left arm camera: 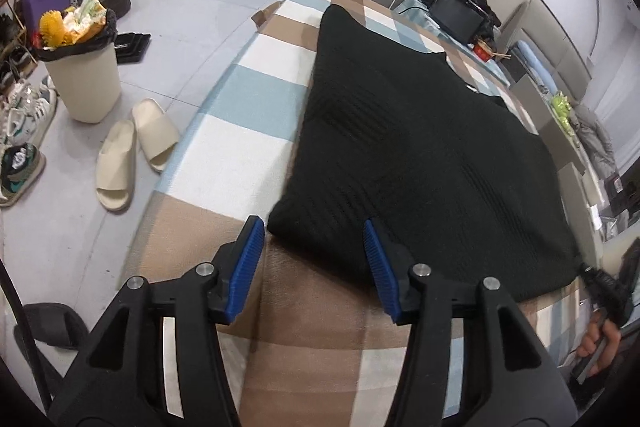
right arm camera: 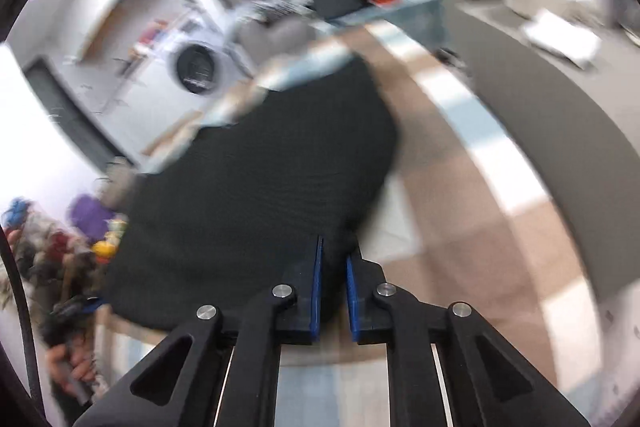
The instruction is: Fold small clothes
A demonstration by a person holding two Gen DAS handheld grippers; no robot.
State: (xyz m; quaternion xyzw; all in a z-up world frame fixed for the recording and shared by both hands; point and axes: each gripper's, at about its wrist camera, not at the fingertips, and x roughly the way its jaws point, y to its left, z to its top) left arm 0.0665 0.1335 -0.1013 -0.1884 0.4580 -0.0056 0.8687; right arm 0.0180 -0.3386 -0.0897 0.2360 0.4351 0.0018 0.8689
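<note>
Both grippers are working the near edge of a black knitted garment (left arm camera: 420, 147) that is lying on the checked surface (left arm camera: 256, 103).

The left gripper (left arm camera: 314, 227) is hovering with jaws open around the garment's near-left corner, not pressing it; the right gripper (right arm camera: 334, 251) is pinching the near-right edge, jaws nearly closed on the cloth. The garment is looking already doubled over, so further folds are probably remaining.
</note>
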